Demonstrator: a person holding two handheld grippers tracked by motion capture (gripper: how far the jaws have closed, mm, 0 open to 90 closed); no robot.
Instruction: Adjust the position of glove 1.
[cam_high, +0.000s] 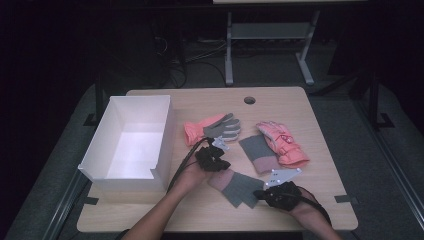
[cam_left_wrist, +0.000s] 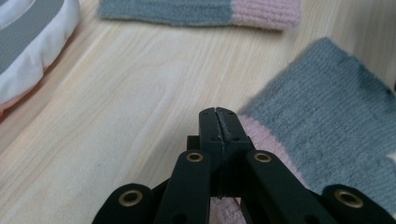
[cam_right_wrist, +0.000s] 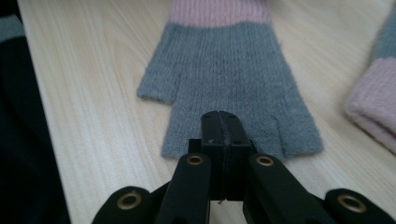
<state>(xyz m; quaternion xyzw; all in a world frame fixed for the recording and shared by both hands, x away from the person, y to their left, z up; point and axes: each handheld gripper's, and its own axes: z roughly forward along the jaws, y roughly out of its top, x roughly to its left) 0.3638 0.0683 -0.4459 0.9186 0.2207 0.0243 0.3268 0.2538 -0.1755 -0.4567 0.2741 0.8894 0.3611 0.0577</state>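
While the near knitted glove (cam_high: 239, 187) is pinched by both clenched grippers (cam_high: 212, 159) (cam_high: 280, 194), one thin edge could be lost when lifted.

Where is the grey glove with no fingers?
In the high view the fingerless grey glove lies flat near the table's front edge, between the left gripper at its pink cuff and the right gripper at its finger end.

High view: above the table (cam_high: 320, 130), facing forward, far.
Gripper views: low, close; both probably share the grey glove (cam_right_wrist: 233, 74).
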